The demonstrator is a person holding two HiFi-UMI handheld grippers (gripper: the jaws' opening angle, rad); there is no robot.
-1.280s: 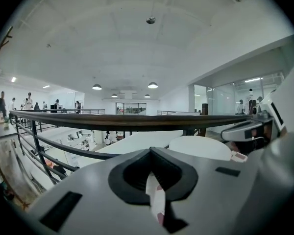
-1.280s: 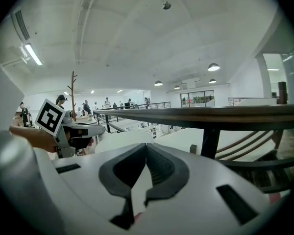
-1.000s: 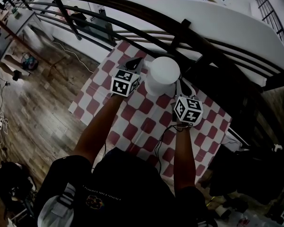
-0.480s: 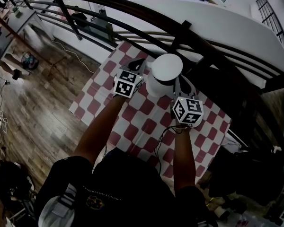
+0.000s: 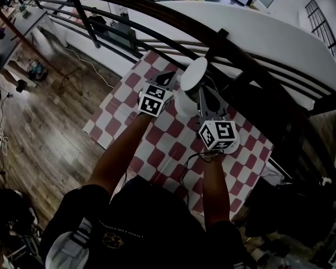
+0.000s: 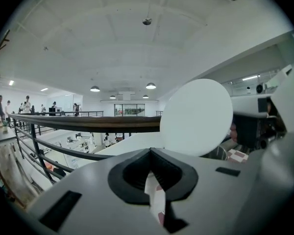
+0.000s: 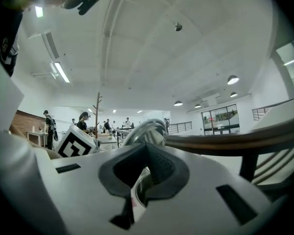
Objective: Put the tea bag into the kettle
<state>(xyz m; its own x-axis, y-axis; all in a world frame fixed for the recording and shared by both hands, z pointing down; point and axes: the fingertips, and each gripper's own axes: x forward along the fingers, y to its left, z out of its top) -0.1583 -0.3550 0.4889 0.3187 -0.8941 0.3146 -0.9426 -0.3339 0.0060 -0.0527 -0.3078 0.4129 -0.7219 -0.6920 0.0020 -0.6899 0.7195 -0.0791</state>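
I hold the lid (image 5: pixel 194 73) tilted up off the kettle (image 5: pixel 183 104) with my shut right tongs (image 7: pixel 146 173), so my left tongs (image 6: pixel 150 166), closed on the tea bag (image 6: pixel 155 199) beside it, should next release it over the opening.

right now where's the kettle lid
Head view: the lid stands tilted above the kettle, held by the right tool, just right of the left tool.
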